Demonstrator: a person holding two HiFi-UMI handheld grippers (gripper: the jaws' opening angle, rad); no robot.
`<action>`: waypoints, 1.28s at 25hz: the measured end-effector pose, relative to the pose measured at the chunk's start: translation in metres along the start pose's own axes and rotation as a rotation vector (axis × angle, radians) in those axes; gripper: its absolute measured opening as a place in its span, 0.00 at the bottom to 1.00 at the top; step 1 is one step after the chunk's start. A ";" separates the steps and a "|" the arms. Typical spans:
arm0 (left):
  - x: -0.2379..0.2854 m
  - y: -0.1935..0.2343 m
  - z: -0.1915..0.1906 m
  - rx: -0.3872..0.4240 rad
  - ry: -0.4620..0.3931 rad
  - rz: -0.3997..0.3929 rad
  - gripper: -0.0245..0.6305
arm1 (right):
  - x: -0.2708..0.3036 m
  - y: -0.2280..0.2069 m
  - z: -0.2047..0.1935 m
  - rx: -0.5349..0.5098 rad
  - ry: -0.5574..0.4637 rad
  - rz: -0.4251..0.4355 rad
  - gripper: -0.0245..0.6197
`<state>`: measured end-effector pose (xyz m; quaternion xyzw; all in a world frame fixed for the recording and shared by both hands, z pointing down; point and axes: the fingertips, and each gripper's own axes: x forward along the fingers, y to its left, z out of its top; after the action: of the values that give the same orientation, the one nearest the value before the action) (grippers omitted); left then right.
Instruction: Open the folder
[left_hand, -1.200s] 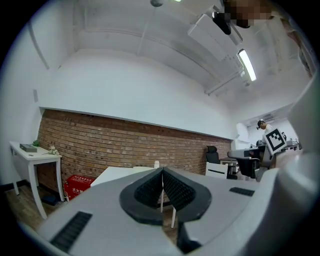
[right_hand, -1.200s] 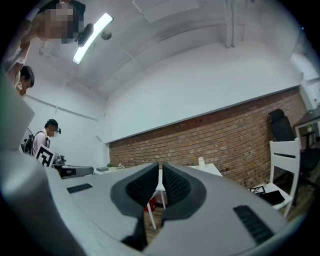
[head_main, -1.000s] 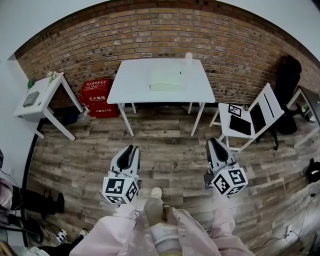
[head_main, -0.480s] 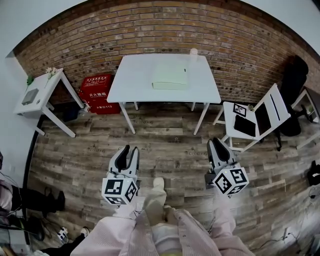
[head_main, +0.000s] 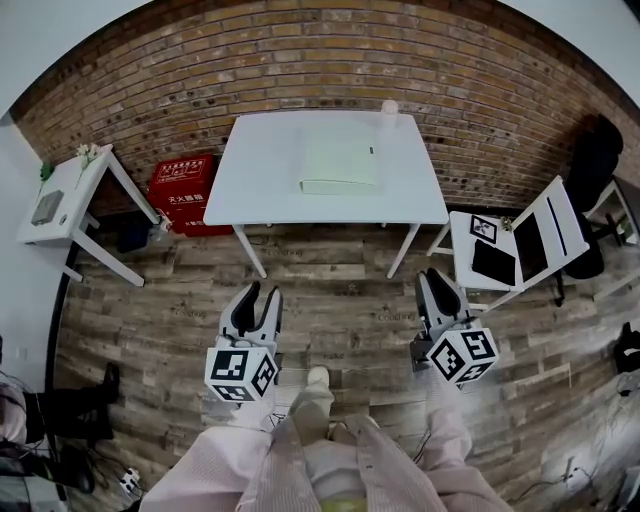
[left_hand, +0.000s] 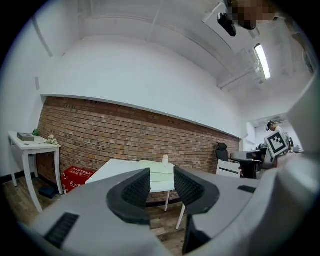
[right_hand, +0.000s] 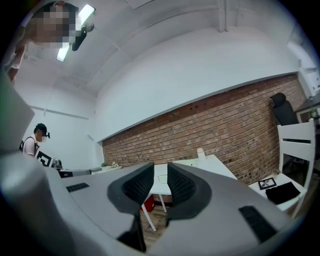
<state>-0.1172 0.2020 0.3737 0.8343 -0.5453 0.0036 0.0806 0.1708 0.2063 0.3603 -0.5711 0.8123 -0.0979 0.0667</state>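
Note:
A pale green folder (head_main: 340, 163) lies shut on the white table (head_main: 260, 170) against the brick wall, ahead of both grippers. I hold my left gripper (head_main: 259, 292) level over the wooden floor, well short of the table. Its jaws have just been opening and stand apart with nothing between them; the folder (left_hand: 156, 167) shows through the gap of that gripper (left_hand: 161, 175). My right gripper (head_main: 437, 278) is level too, at the same distance from the table. In the right gripper view its jaws (right_hand: 160, 172) stand a narrow gap apart and hold nothing.
A small white bottle (head_main: 389, 107) stands at the table's far right corner. A red box (head_main: 185, 185) sits on the floor left of the table, beyond it a white side table (head_main: 60, 200). A white chair (head_main: 500, 250) with black items stands to the right.
Both grippers and the view have moved forward toward the table, which now looks larger and nearer. The left jaws have spread wider.

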 end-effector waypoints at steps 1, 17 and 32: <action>0.009 0.003 0.002 0.000 0.000 -0.002 0.25 | 0.009 -0.002 0.001 0.000 0.000 0.002 0.14; 0.130 0.056 0.021 -0.010 0.001 -0.077 0.25 | 0.124 -0.036 0.011 0.035 -0.011 -0.035 0.14; 0.194 0.072 0.008 -0.048 0.055 -0.133 0.25 | 0.179 -0.064 -0.002 0.057 0.033 -0.074 0.14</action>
<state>-0.1046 -0.0036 0.3934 0.8661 -0.4864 0.0079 0.1154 0.1682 0.0168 0.3780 -0.5969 0.7886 -0.1327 0.0657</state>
